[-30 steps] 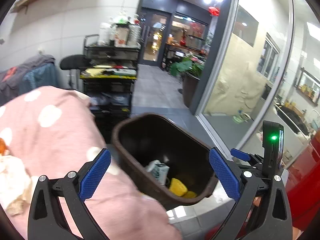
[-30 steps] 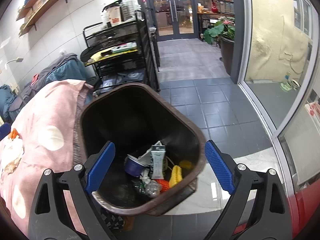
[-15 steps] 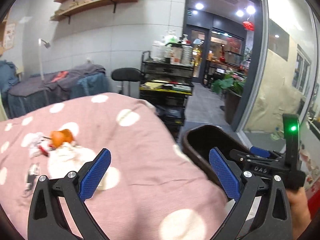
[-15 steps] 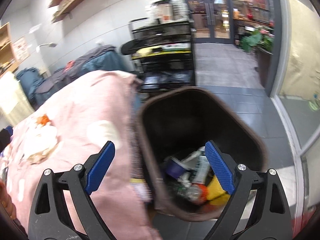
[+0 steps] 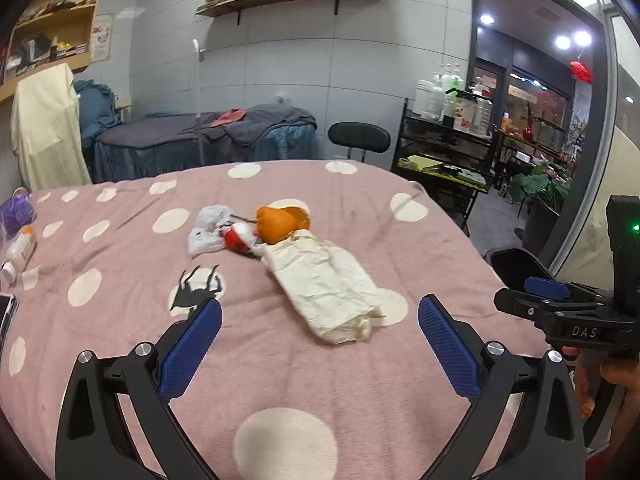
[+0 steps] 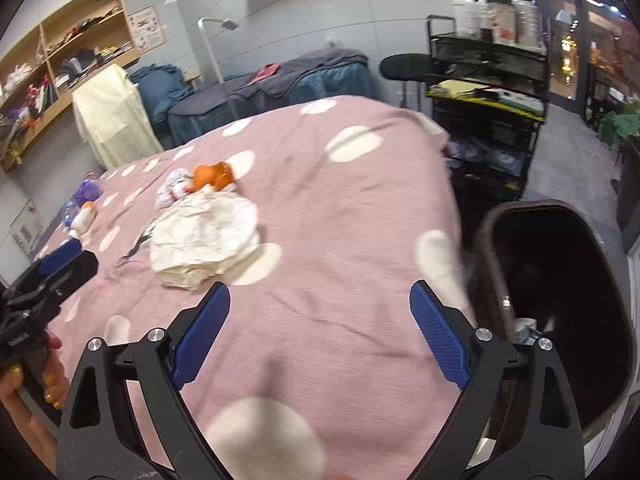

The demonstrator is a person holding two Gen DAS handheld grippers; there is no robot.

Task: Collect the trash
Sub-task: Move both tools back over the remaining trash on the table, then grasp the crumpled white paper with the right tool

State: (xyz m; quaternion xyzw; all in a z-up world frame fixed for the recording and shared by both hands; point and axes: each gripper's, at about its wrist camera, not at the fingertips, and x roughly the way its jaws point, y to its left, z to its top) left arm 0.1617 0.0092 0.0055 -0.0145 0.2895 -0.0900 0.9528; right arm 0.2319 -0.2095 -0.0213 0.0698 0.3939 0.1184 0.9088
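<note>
Trash lies in a loose cluster mid-way across the pink spotted bed point(image 5: 360, 380), with the brown bin point(image 6: 560, 280) on the floor off its right edge. Largest is the crumpled paper bag point(image 5: 324, 284), likely light and soft, best pinched across a raised fold at its near end; beyond it the orange peel point(image 5: 280, 222) and small white wrapper point(image 5: 210, 232) look light and crushable. Both the left tongs point(image 5: 320, 340) and the right tongs point(image 6: 320, 332) hang apart, empty, over the near bedding.

polka-dot bed point(image 5: 360, 380) with crumpled paper point(image 5: 324, 284)
</note>
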